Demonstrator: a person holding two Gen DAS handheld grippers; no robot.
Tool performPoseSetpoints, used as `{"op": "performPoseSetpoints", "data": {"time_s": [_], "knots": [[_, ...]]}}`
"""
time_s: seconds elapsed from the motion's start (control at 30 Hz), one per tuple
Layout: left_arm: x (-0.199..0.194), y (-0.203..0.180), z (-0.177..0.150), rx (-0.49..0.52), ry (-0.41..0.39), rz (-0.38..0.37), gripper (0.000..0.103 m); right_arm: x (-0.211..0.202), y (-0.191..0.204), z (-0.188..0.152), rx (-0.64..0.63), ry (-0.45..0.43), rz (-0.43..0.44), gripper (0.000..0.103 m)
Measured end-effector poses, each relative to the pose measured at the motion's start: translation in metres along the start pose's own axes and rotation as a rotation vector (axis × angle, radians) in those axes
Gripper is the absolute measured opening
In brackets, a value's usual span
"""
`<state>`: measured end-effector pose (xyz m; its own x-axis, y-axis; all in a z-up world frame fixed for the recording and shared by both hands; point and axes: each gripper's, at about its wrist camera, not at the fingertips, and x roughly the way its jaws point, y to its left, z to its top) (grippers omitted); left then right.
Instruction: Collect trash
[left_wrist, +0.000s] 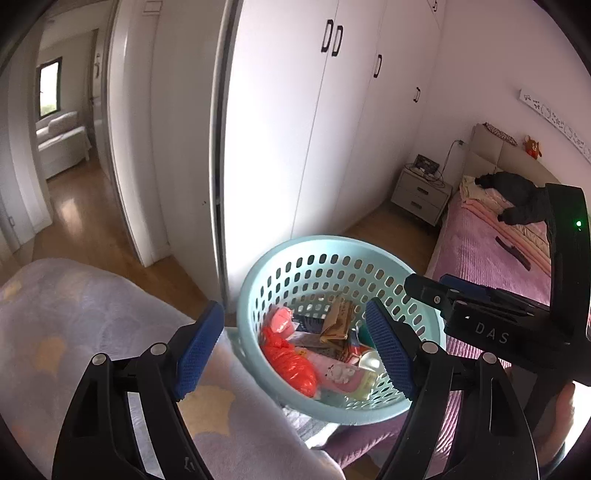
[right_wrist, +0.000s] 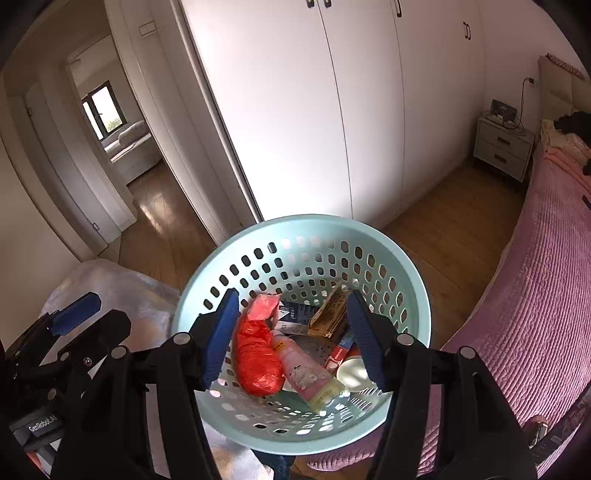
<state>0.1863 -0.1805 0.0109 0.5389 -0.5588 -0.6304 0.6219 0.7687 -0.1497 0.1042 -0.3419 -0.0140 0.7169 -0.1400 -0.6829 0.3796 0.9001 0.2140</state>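
Both the left gripper (left_wrist: 295, 347) and the right gripper (right_wrist: 291, 336) are spread wide, holding nothing. At lower centre of each view, the basket (right_wrist: 406, 266) holds an orange bag (right_wrist: 256, 360), a pink tube (right_wrist: 306, 369) and a brown packet (right_wrist: 330, 314).

Daylit room, bright and soft; wardrobe doors (left_wrist: 295, 129) blown out white, glare on hallway floor (right_wrist: 155, 218). Heavy fisheye bending, dark vignette corners, mostly sharp.
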Motion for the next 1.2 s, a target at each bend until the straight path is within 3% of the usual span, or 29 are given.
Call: {"op": "performPoseSetpoints", "data": {"time_s": [0.1, 0.17, 0.47, 0.7, 0.8, 0.93, 1.2], "knots": [[-0.036, 0.008, -0.011, -0.006, -0.058, 0.044, 0.077, -0.024, 0.017, -0.015, -0.038, -0.061, -0.02, 0.058], [-0.057, 0.013, -0.022, -0.006, -0.09, 0.087, 0.08, -0.042, 0.03, -0.031, -0.077, -0.13, -0.043, 0.063], [-0.136, 0.033, -0.092, -0.028, -0.287, 0.374, 0.087, -0.099, 0.082, -0.09, -0.197, -0.398, -0.068, 0.077], [-0.165, 0.034, -0.131, -0.014, -0.472, 0.519, 0.095, -0.114, 0.103, -0.117, -0.213, -0.483, -0.091, 0.079], [-0.167, 0.033, -0.133, -0.005, -0.491, 0.513, 0.095, -0.115, 0.104, -0.116, -0.214, -0.481, -0.08, 0.082], [-0.163, 0.043, -0.133, -0.043, -0.452, 0.497, 0.095, -0.113, 0.107, -0.117, -0.218, -0.481, -0.091, 0.09], [-0.16, 0.043, -0.135, -0.038, -0.425, 0.507, 0.096, -0.106, 0.103, -0.116, -0.198, -0.455, -0.089, 0.091]]}}
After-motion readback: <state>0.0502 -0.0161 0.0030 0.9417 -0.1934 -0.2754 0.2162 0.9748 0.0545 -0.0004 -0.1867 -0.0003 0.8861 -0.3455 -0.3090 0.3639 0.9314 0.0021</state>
